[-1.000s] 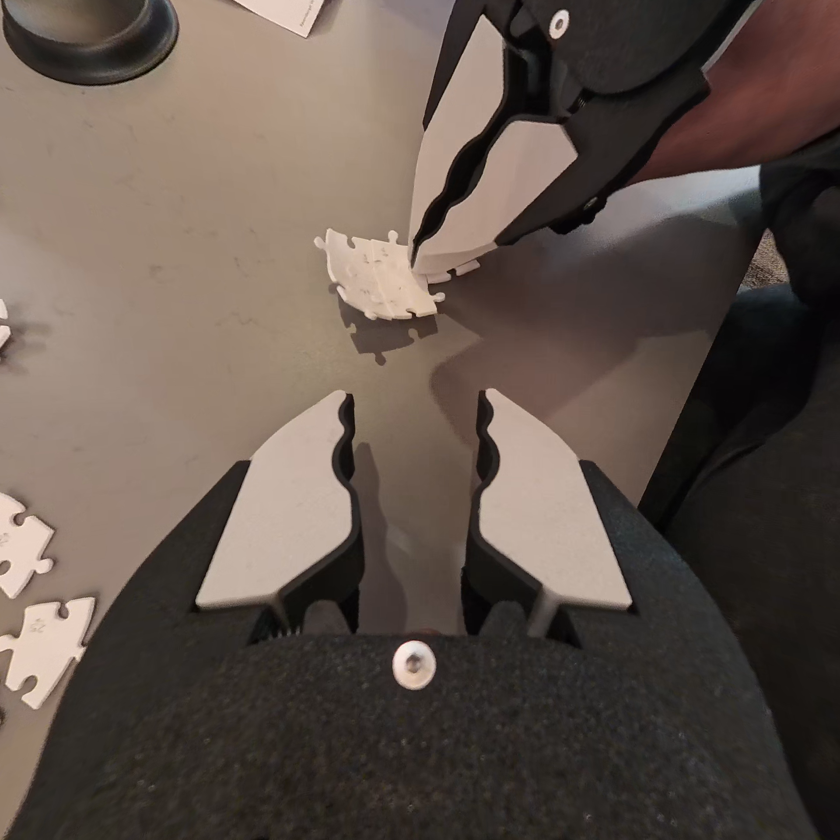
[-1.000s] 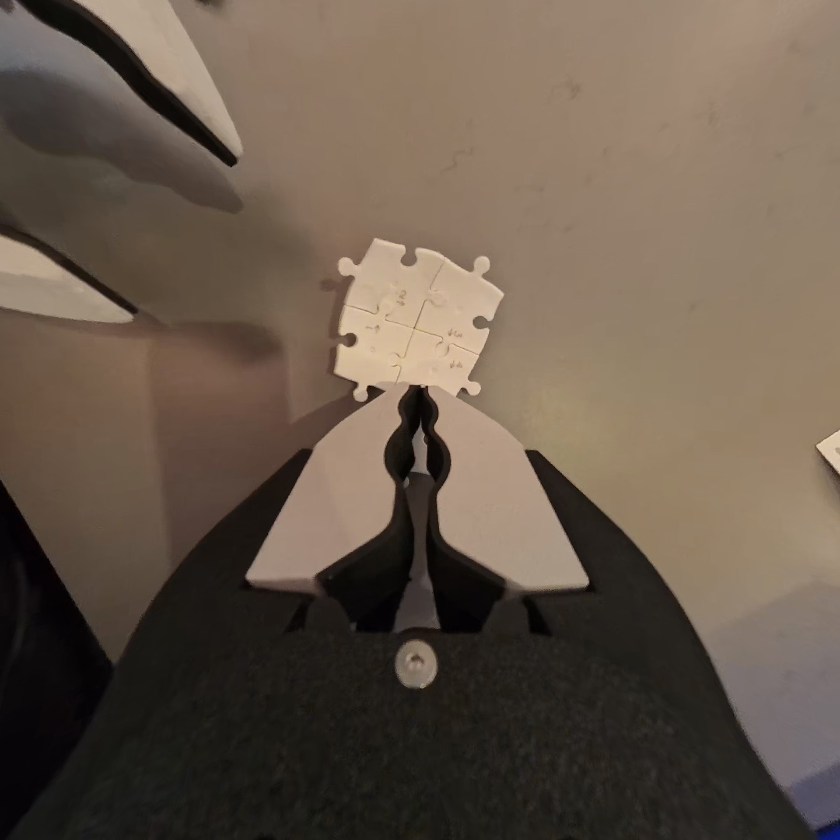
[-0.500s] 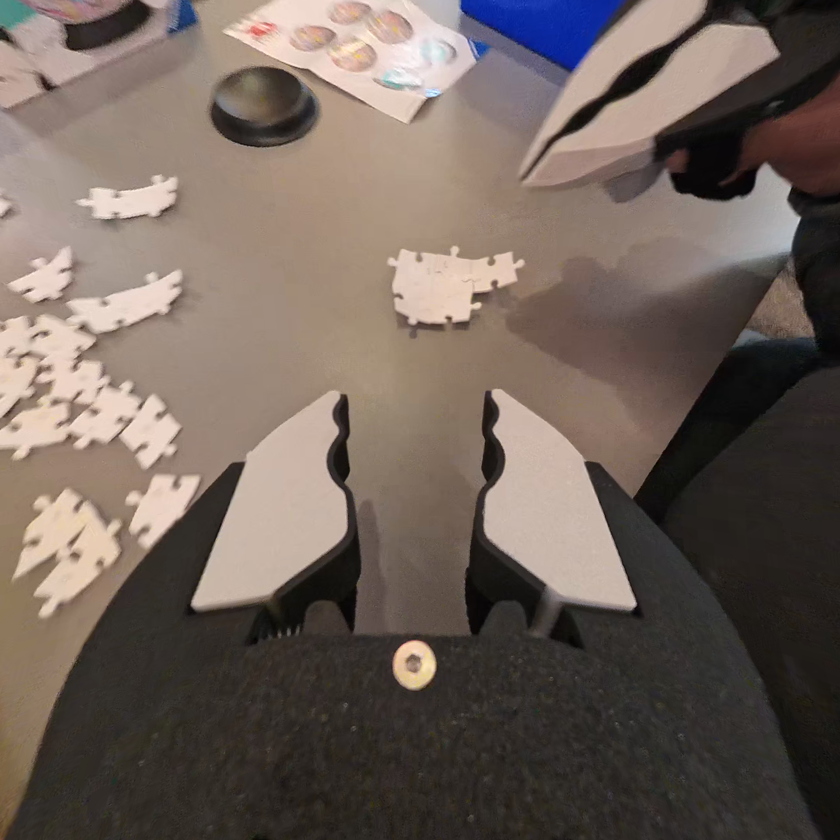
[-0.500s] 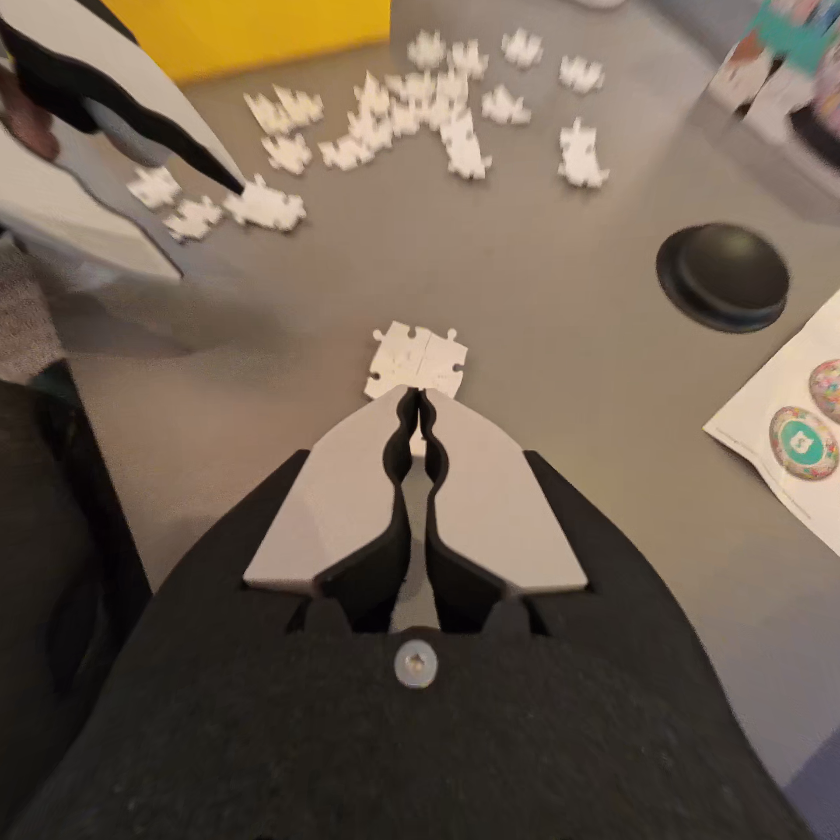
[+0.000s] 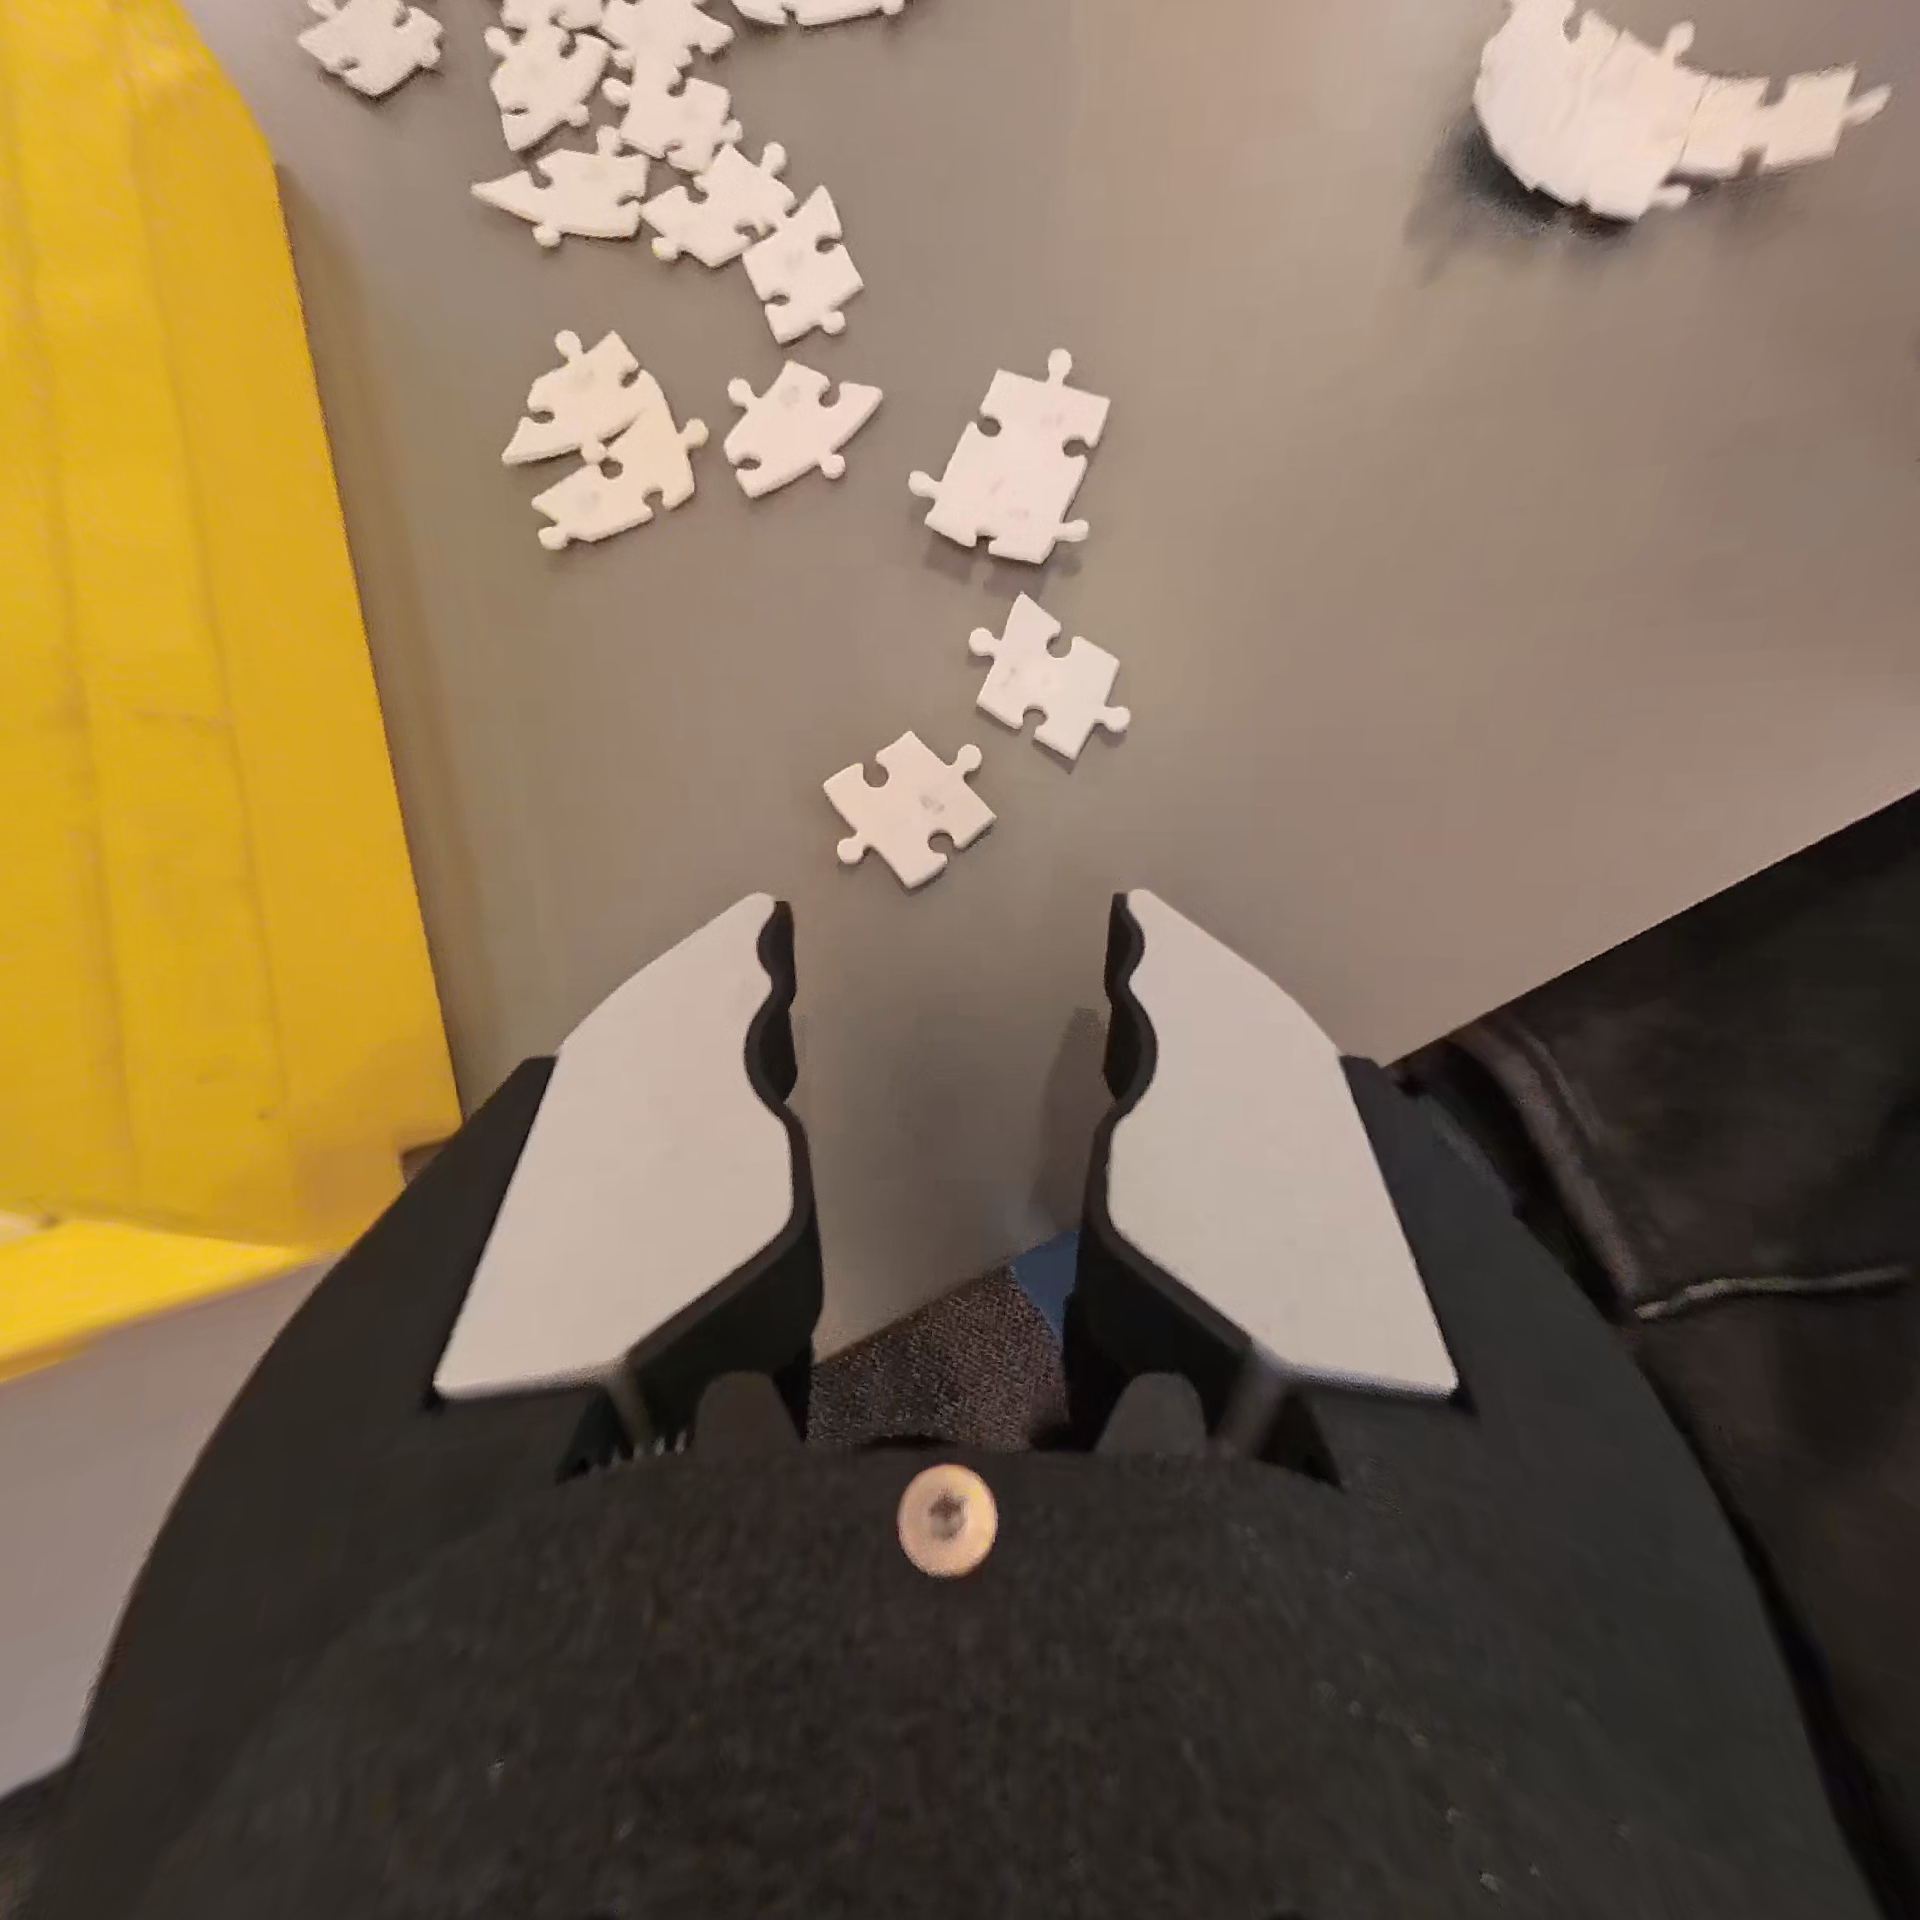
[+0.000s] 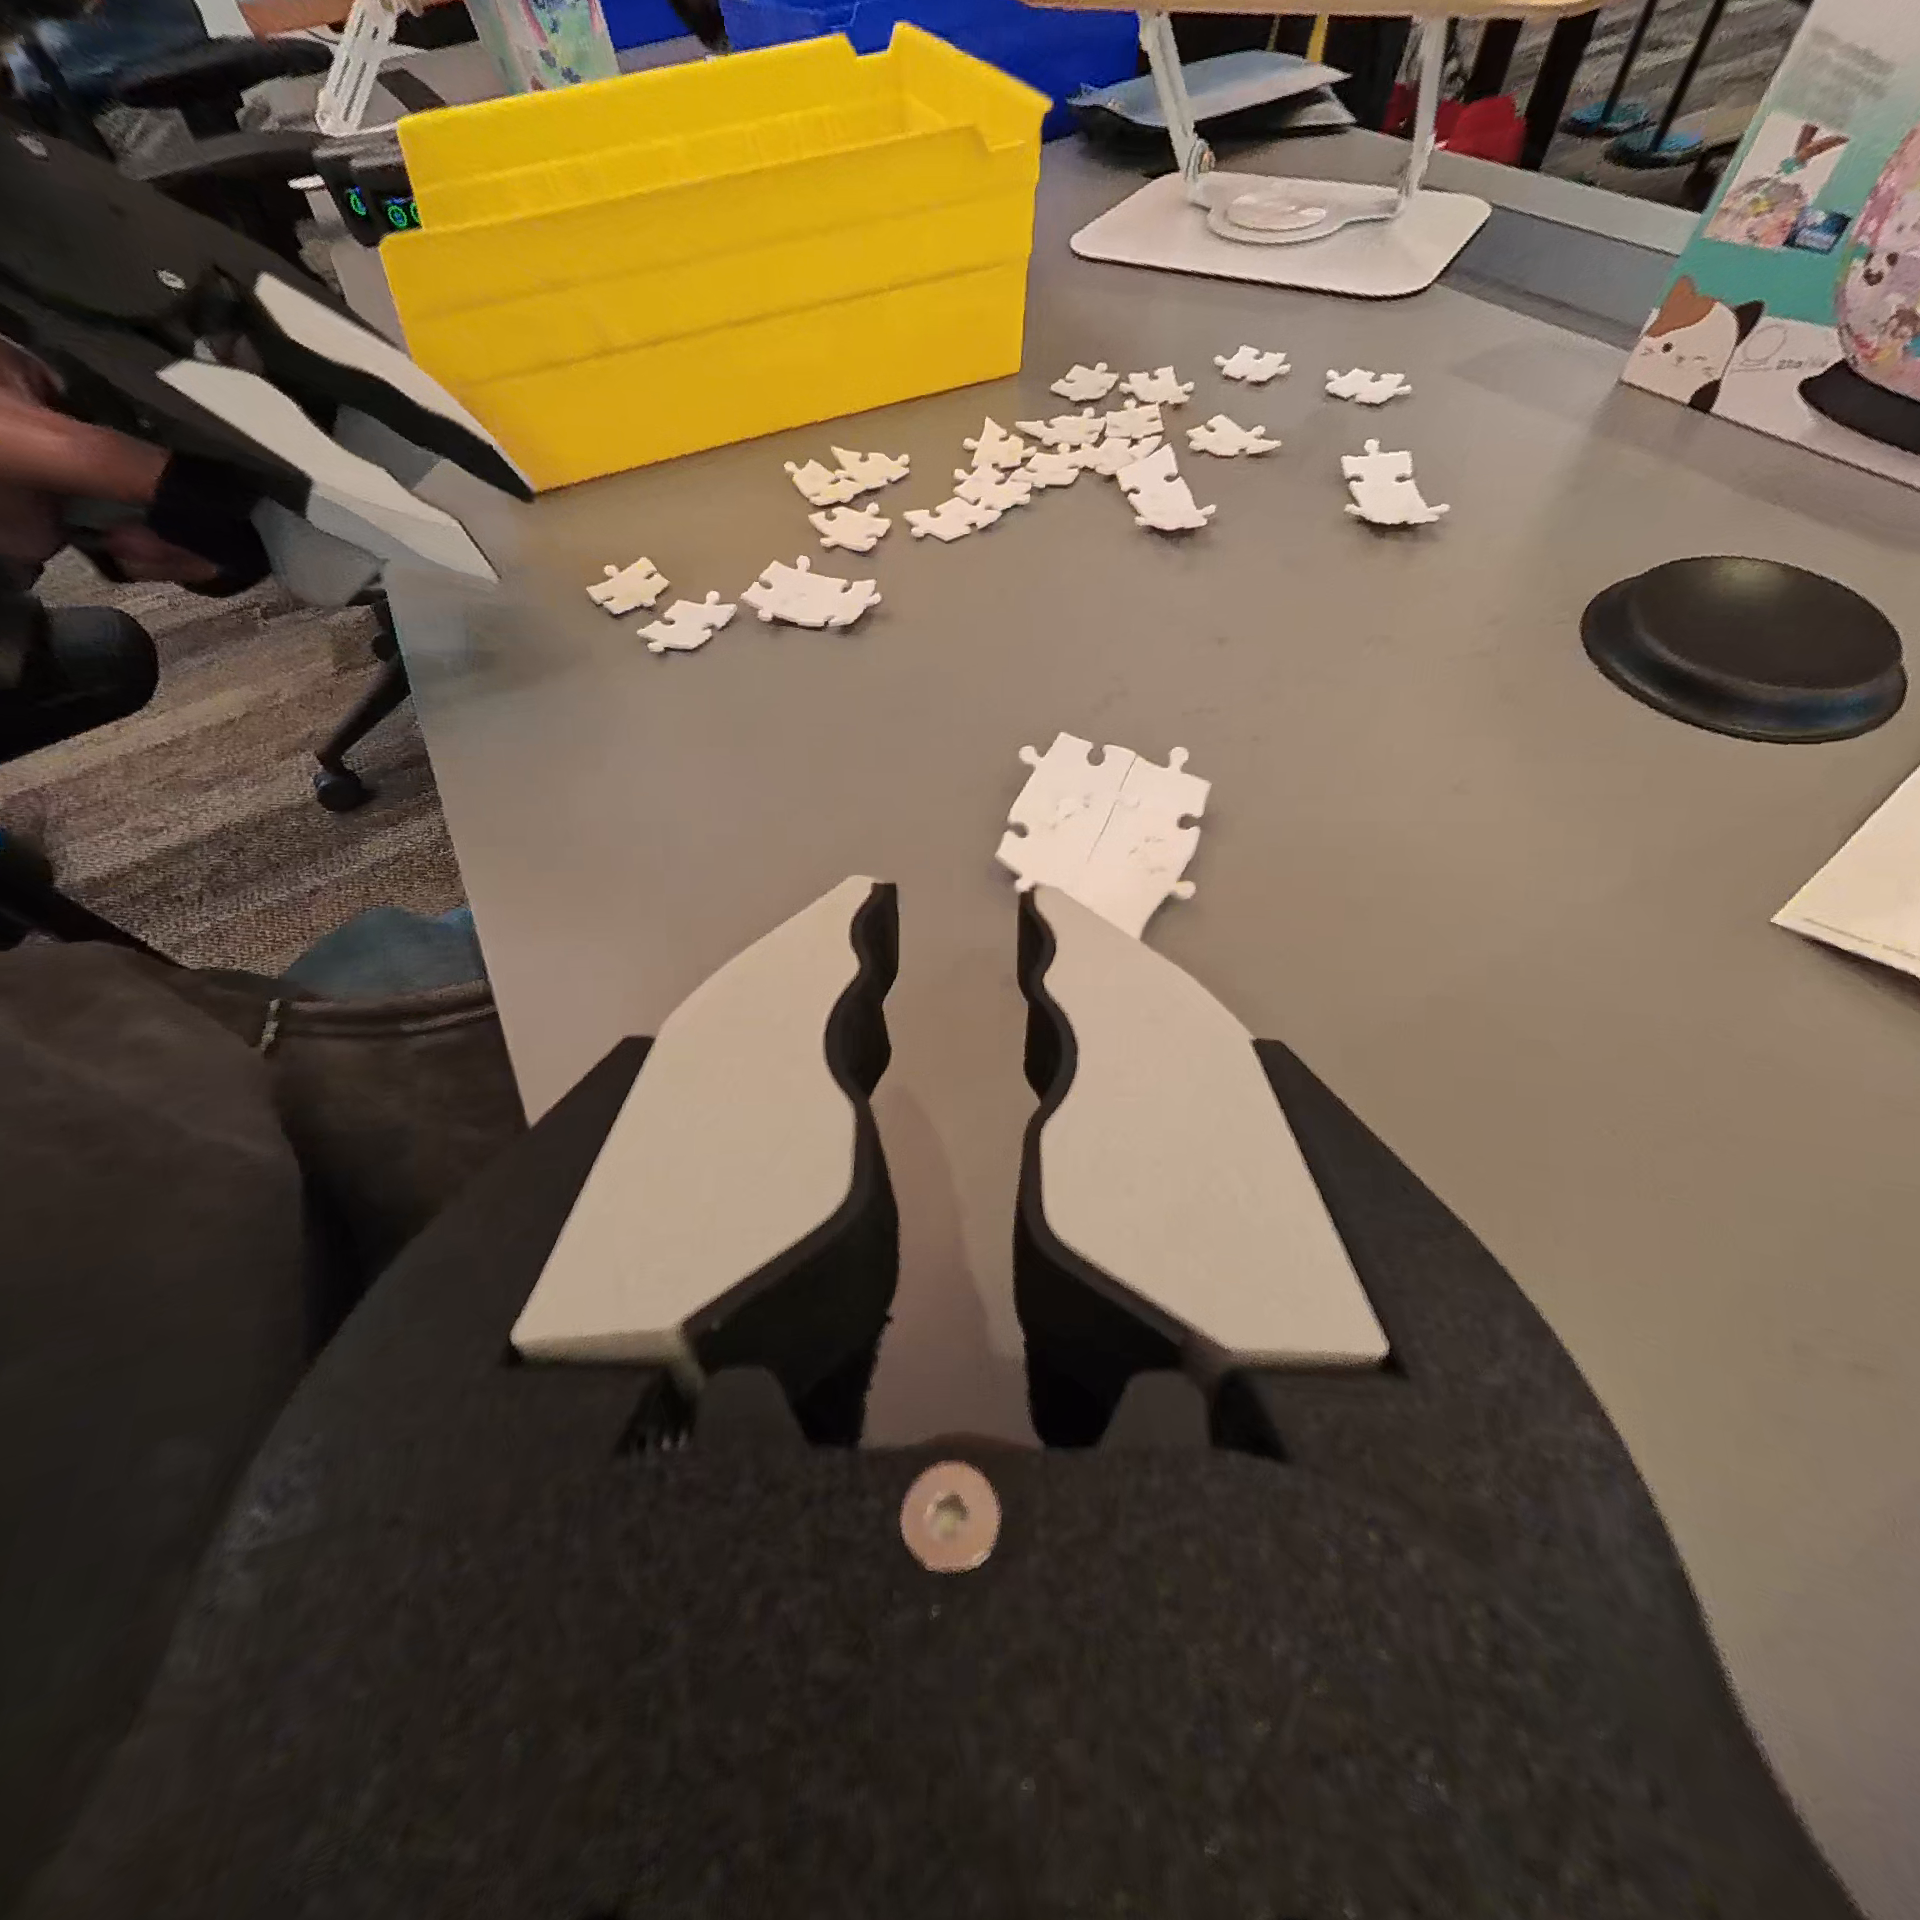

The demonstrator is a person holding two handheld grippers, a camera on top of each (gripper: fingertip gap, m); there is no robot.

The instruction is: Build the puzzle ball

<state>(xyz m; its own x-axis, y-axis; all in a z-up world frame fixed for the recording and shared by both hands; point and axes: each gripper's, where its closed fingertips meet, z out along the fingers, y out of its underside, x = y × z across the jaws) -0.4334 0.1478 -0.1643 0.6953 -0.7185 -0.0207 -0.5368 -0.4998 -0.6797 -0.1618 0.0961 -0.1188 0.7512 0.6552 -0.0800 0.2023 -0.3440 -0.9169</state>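
The joined white puzzle patch [image 6: 1112,831] lies on the grey table [image 6: 1351,1039], just beyond my right gripper [image 6: 956,899], which is open, empty and apart from it. The patch also shows blurred at the top right of the left wrist view [image 5: 1621,114]. My left gripper [image 5: 945,914] is open and empty above the table's near edge, just short of a loose white piece [image 5: 909,821]. A second loose piece [image 5: 1049,675] and a joined pair [image 5: 1013,468] lie beyond it. The left gripper [image 6: 509,530] also shows at the left of the right wrist view.
A yellow bin [image 6: 717,270] stands at the table's left, near several scattered loose pieces [image 6: 1039,457]. A black round stand [image 6: 1745,644], the puzzle box [image 6: 1787,260], a paper sheet [image 6: 1860,894] and a white stand [image 6: 1288,218] are at the right and back. A person's dark clothing [image 5: 1662,1143] borders the table edge. The grippers' ends are close to 30 centimeters from one another. My left tips are roughly 4 centimeters from the loose white piece [image 5: 909,821]. The right camera catches it too, in the right wrist view [image 6: 620,582].
My right gripper has opened, let go of the joined patch and drawn back from it. My left gripper has swung left from the patch to the loose pieces by the yellow bin.
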